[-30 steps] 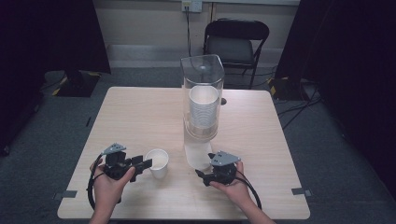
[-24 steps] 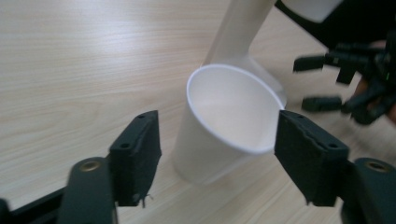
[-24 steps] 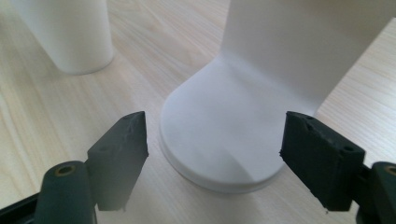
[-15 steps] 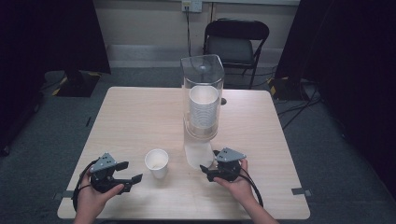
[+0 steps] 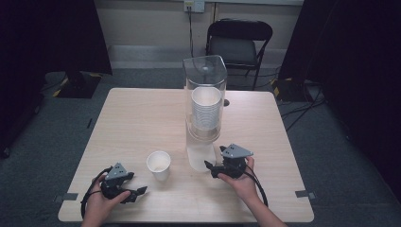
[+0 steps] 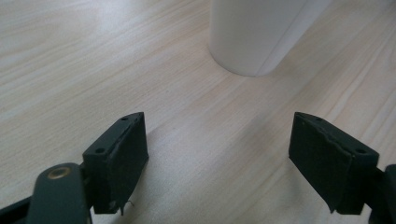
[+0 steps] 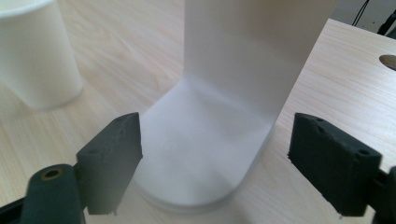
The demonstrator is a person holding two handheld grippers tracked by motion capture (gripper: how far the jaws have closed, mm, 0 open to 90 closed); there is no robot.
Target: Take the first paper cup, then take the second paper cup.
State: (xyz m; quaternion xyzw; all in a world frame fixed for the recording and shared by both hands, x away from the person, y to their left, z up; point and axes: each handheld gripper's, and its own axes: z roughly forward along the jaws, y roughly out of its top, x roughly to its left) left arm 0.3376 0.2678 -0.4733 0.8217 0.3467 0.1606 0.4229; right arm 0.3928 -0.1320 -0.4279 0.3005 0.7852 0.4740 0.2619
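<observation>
Resting low at the bottom left of the high view, your left gripper (image 5: 138, 191) has its jaws spread wide and holds nothing. The paper cup (image 5: 159, 165) stands upright on the table (image 5: 137, 118), just above and right of those jaws, apart from them. Your right gripper (image 5: 209, 166), at lower centre-right, is also wide and empty, its jaws facing the white base of the cup dispenser (image 5: 204, 101), whose clear tube holds a stack of cups (image 5: 206, 108).
</observation>
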